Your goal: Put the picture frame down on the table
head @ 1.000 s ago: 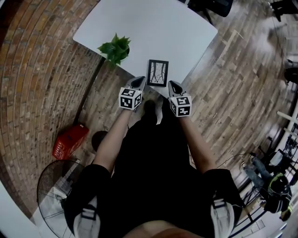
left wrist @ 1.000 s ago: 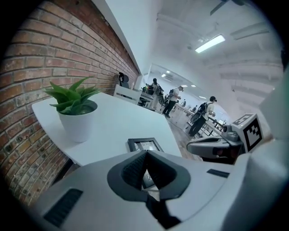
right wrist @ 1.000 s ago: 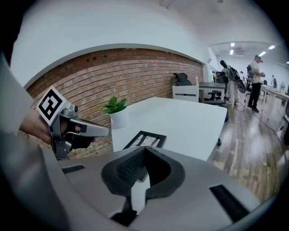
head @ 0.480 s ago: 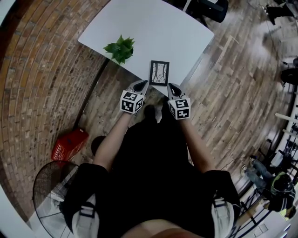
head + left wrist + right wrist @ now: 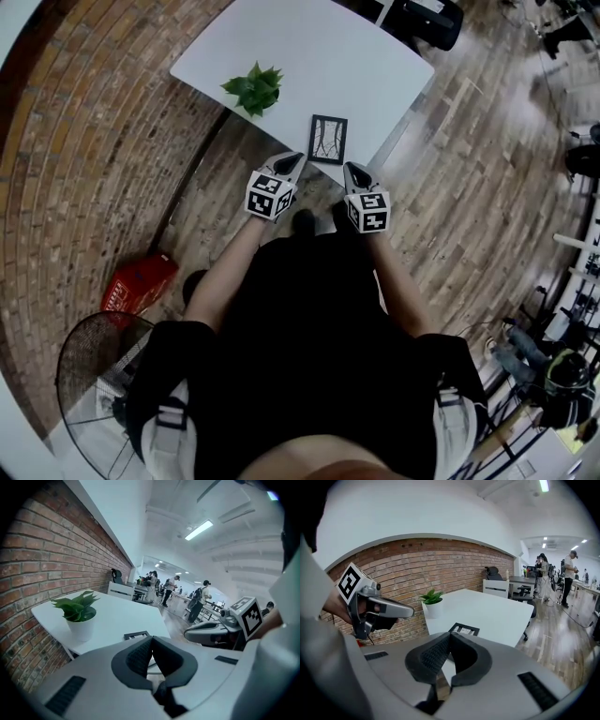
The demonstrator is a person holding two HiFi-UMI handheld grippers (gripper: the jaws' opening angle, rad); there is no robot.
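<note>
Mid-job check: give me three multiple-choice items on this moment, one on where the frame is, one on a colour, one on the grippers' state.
1. Where is the picture frame?
A) flat on the white table, near its front edge
B) clamped in a gripper
C) on the floor

2. What colour is the plant's pot?
A) red
B) black
C) white

3. How do the left gripper and right gripper stand?
A) both wide apart
B) both closed, holding nothing
C) both closed on the frame

Answers:
1 A: the head view shows it lying on the tabletop, just ahead of both grippers.
2 C: the left gripper view shows a white pot under the green leaves.
3 B: each gripper view shows its jaws together with nothing between them.
</note>
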